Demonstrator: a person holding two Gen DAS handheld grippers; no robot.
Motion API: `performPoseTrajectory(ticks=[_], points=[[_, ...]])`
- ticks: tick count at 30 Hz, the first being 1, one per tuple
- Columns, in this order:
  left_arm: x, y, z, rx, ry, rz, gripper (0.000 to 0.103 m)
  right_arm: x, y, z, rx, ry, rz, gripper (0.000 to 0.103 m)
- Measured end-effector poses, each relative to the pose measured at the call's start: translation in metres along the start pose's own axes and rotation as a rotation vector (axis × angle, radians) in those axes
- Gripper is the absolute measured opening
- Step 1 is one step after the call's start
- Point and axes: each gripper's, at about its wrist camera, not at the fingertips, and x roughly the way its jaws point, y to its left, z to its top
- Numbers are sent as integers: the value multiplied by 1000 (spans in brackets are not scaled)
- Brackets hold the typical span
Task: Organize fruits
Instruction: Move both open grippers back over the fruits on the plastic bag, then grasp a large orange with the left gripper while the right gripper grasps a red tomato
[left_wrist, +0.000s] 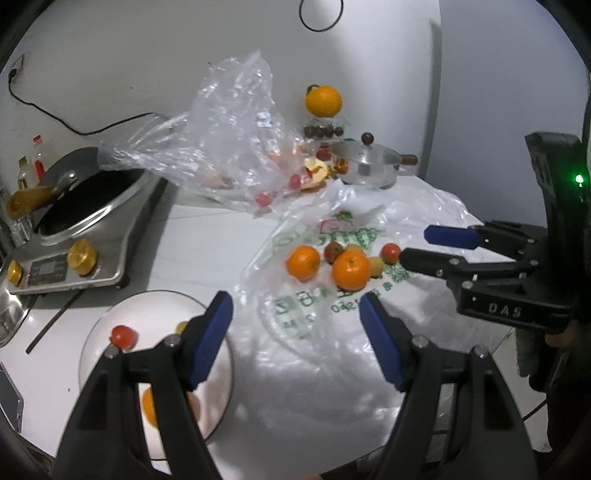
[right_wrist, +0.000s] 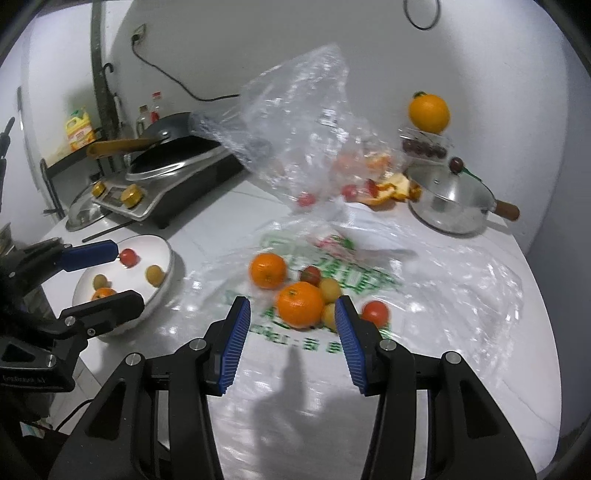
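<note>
1. The tabletop (right_wrist: 221, 214) carries everything; a stove (right_wrist: 173, 177) stands far ahead to the left of the right tongs (right_wrist: 291, 328), and a lidded pot (right_wrist: 450, 206) far ahead to their right.
2. A printed plastic bag (right_wrist: 332, 369) lies flat under both pairs of tongs. It is thin and slick, so a low approach could snag it and drag the fruit along.
3. A clear bag (right_wrist: 295, 129) stands crumpled beyond the fruit pile; what sits inside it is blurred, perhaps small tomatoes and peel.
4. The white plate (right_wrist: 168, 258) lies to the left of the right tongs and under the left tongs (left_wrist: 295, 314). It already holds an orange, a tomato (right_wrist: 128, 257) and two pale fruits.
5. Both pairs of tongs are wide apart and hold nothing.
6. The near orange (right_wrist: 300, 304) sits just ahead of the right tongs, between their tips. A second orange (right_wrist: 268, 270) lies beyond it to the left.
7. Small fruits touch the near orange: a red tomato (right_wrist: 375, 313) by the right fingertip and yellow ones (right_wrist: 330, 290) behind. Closing here could pinch or nudge a neighbour, and round fruit may roll off toward the tabletop edge.
</note>
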Motion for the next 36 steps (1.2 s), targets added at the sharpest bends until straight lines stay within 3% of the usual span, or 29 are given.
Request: performPoseTrajectory(ticks=[18, 30, 36], points=[[65, -43, 15, 41, 102, -46, 72, 27, -68, -17, 44, 51, -19, 50], [98, -54, 22, 114, 133, -35, 72, 57, -74, -9, 14, 94, 21, 50], [108, -53, 26, 128, 143, -45, 72, 73, -76, -6, 14, 124, 16, 41]])
